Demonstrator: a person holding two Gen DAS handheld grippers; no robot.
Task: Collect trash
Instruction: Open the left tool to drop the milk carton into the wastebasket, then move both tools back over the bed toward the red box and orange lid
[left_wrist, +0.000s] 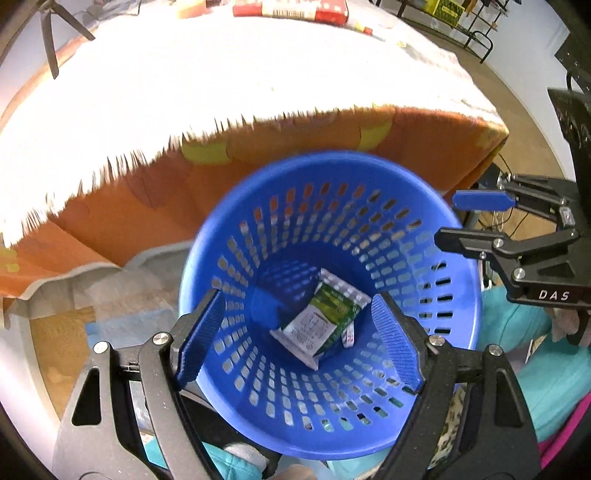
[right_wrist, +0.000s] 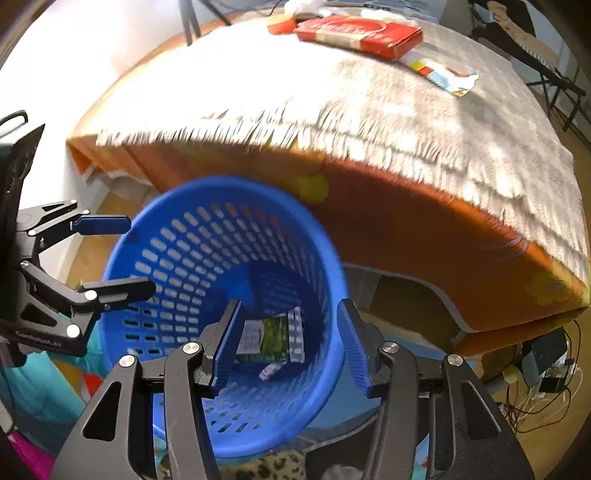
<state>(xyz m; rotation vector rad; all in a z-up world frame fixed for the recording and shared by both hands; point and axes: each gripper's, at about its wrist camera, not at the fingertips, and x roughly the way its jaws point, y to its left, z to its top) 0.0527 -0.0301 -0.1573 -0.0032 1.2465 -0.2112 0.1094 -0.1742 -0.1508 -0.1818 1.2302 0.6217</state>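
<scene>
Strong light falls from about 11 o'clock, and the fringed white cloth (left_wrist: 207, 74) is blown out to glare in the left wrist view; in the right wrist view it is dappled with shade toward 2 o'clock. The fringe and the blue basket (left_wrist: 436, 206) rim smear with motion blur. Fisheye bending curves the table edge, and the corners go black.

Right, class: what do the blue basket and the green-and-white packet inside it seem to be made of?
Blue basket: looks like moulded plastic with a smooth, slightly glossy finish; its wall is pierced by regular rows of slots. Green-and-white packet: probably thin printed plastic or foil film; it is flat, with a crimped edge strip.
</scene>
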